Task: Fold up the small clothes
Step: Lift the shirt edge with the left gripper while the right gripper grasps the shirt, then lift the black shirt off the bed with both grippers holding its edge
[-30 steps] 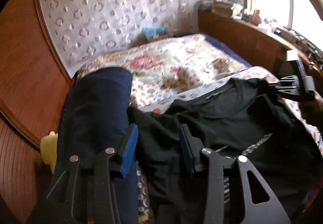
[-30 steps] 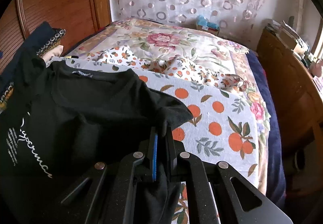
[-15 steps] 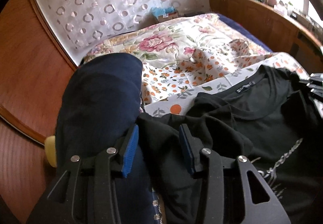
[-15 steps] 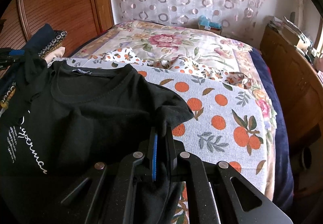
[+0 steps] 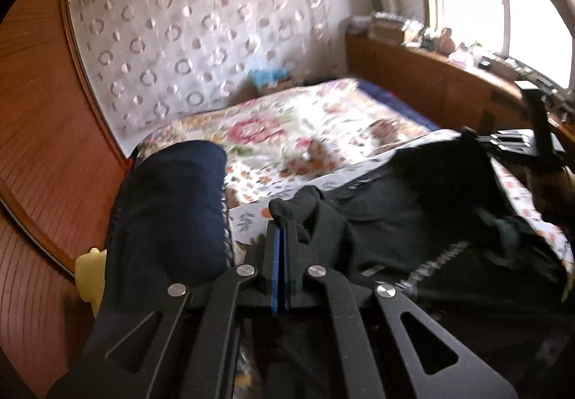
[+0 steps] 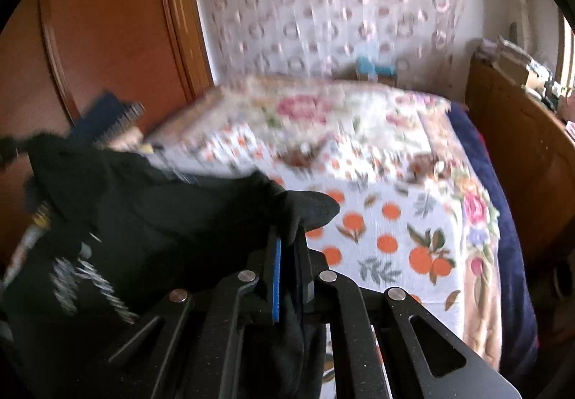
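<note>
**Both claws pinch the black shirt, one at each side, ready for a fold**

The left claw (image 5: 281,232) is clamped down on a bunched fold of the shirt (image 5: 413,219); black cloth bulges out just ahead of its tips and trails off to its right. The right claw (image 6: 287,241) is likewise pinched tight on the shirt (image 6: 143,212), with a sleeve end poking out past its tips and the body of the garment stretching away to its left, white lettering showing low on that side.

Holding two opposite edges at once looks like the point: with a grip at each side the cloth can be drawn taut and lifted clear of the bedspread (image 6: 395,237) rather than dragged in a heap. The shirt sags between the two claws, partly off the bed, so the spread and its orange print lie beyond and to the right of the right claw.

A dark blue pile (image 5: 169,212) sits just left of the left claw, touching the shirt's edge or nearly so; the blur makes that hard to settle. It is probably laundry waiting or already done. My reading is that the fold itself has not yet begun.
</note>
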The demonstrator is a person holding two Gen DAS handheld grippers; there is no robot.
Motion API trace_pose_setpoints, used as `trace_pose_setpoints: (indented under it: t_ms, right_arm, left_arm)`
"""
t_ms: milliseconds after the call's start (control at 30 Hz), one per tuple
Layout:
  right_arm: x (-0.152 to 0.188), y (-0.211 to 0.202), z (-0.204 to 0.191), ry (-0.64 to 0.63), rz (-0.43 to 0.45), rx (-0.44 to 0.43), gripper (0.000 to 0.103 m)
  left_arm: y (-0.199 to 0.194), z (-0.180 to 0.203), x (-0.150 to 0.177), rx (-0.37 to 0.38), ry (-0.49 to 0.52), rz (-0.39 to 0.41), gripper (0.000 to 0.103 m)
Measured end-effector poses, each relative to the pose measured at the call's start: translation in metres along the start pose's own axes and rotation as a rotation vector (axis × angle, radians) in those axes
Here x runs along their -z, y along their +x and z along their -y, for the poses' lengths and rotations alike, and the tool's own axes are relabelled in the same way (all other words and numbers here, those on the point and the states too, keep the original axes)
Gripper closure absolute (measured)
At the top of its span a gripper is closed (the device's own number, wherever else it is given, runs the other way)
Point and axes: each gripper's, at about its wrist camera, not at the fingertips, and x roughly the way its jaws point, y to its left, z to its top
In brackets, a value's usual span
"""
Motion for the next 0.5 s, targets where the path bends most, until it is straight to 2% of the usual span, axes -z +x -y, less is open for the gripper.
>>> trace_pose_setpoints:
  t_ms: [167,367,500]
  right_arm:
    - [0.012,-0.062,-0.021,-0.009,0.088,-0.041,0.098]
    - [0.047,-0.113,-0.041,-0.047,0.117,-0.038,0.098]
    - [0.067,-0.143,-0.036,-0.036,0.126,-0.054,0.098]
  left_arm:
    - [-0.051,0.007,0.028,0.047,-0.024,0.069,0.101]
    - [-0.081,0.007,0.056,0.056,-0.059,0.1,0.101]
    - [-0.101,0.003,0.081,0.053,-0.098,0.125,0.101]
